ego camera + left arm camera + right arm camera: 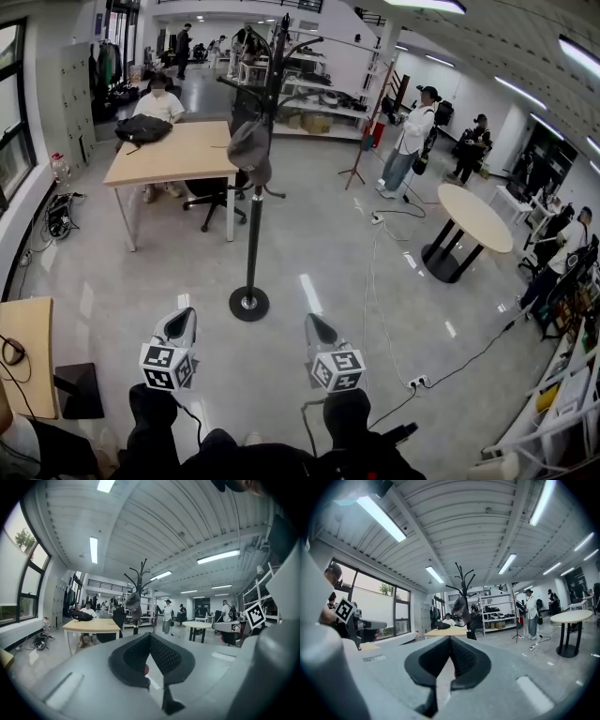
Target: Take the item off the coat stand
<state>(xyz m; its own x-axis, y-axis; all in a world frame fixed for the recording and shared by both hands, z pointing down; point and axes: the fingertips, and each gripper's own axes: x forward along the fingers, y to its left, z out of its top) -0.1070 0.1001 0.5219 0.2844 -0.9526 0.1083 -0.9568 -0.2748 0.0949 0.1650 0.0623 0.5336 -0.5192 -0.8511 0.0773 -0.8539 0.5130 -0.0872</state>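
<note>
Where cap [250, 150] hangs, coat stand [253, 246], table [187, 152] behind

Right gripper [450, 640] jaws seen pressed together, nothing gripped. Coat stand [464, 581] framed dead ahead, well apart; grey cap [459, 606] hung on it.

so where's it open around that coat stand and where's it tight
Bare floor lies in front of the coat stand and to its right, up to the cable by the round table. Tight on its left and behind: the wooden table and a chair crowd it.
</note>
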